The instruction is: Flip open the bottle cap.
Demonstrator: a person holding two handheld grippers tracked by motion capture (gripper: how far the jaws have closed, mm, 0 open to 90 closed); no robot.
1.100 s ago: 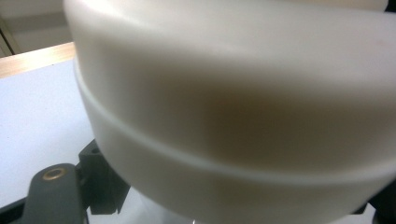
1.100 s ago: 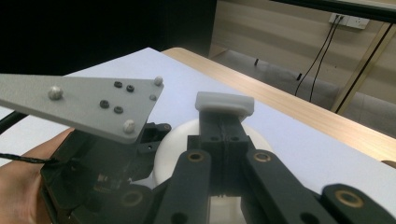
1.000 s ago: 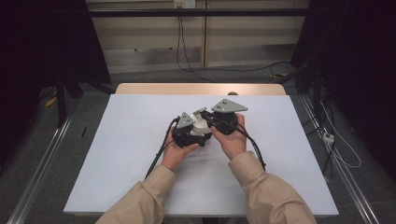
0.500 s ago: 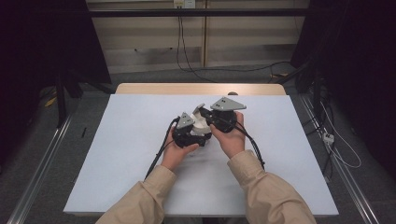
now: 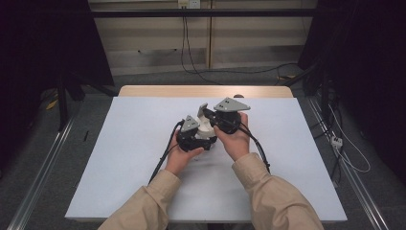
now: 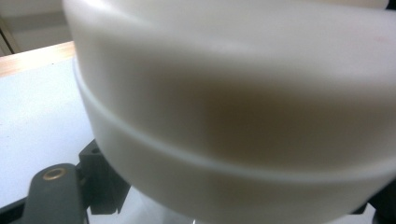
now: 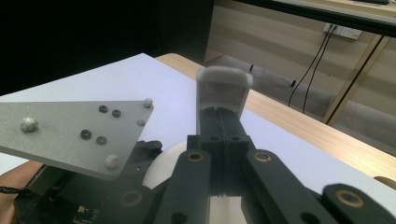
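Observation:
Near the middle of the table, a person's hands hold both grippers close together. A white round object [image 5: 207,129] sits between them, and its smooth banded wall [image 6: 233,116] looms blurred right in front of the left gripper view's camera. My left gripper [image 5: 205,134] is closed down on this object; its pads are hidden, and a black link [image 6: 51,196] shows at the lower left. My right gripper [image 5: 203,110] stands just above and behind it, its black jaws pressed together under white-capped tips [image 7: 223,93] with nothing between them. The left gripper's grey plate [image 7: 70,130] shows beside it.
The table [image 5: 119,158] is covered in white, with a wooden strip [image 5: 191,91] along its far edge. Black cables [image 5: 160,160] trail from the grippers toward the person. Metal rails [image 5: 43,172] run on the floor at both sides, and dark curtains stand behind.

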